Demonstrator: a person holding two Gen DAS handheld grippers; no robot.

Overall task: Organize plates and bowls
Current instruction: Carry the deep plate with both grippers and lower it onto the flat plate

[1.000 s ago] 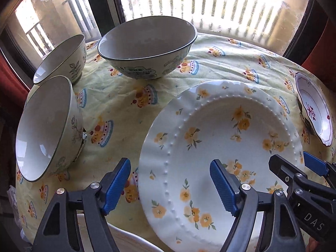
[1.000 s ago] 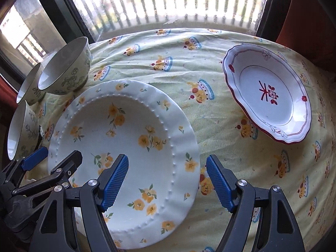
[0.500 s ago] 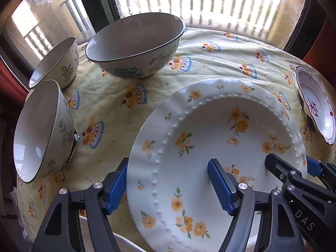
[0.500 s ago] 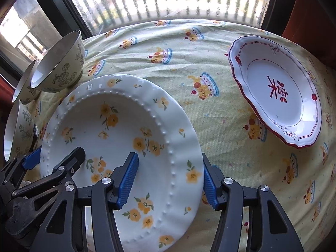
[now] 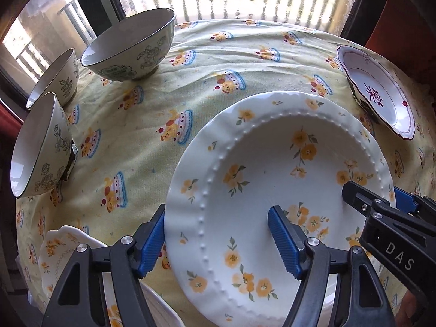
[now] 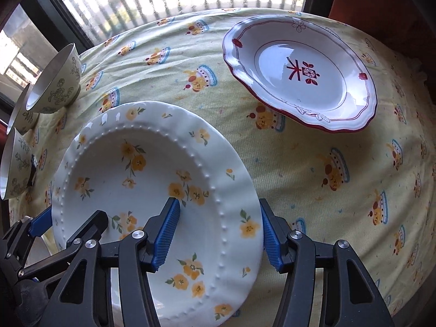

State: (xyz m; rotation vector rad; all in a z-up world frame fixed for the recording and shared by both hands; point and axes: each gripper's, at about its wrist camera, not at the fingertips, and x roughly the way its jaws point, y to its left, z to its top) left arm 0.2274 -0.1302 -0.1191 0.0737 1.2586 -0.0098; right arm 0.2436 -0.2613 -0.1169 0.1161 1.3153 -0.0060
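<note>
1. Left wrist view: the left gripper [image 5: 218,242] sits at the bottom centre of the frame, its blue pads spread wide and straddling the left rim of the yellow-flowered plate [image 5: 275,179]; one pad lies outside the rim, the other over the plate's well; whether either pad presses the rim cannot be told.
2. Same view: the right gripper [image 5: 381,201] enters from the lower right and reaches over the plate's right rim; how far its fingers are spread cannot be told here.
3. Same view: the large bowl [image 5: 130,46] stands in the upper left on the cake-print tablecloth [image 5: 196,87]; two smaller bowls [image 5: 53,79] and [image 5: 41,147] sit along the left edge, apart from the plate; the red-trimmed plate [image 5: 378,92] lies at the upper right; part of a second flowered plate [image 5: 62,248] shows at the lower left, under the left gripper.
4. Right wrist view: the right gripper [image 6: 220,235] sits at the bottom centre, fingers parted and bracketing the right rim of the yellow-flowered plate [image 6: 141,179]; one pad rests over the plate's inner slope, the other outside the rim; firm contact cannot be confirmed.
5. Same view: the left gripper [image 6: 70,222] appears at the lower left on the plate's opposite rim; the red-trimmed plate [image 6: 302,73] fills the upper right, well apart; three bowls line the left edge, the nearest to the window [image 6: 55,81] being clearest.
</note>
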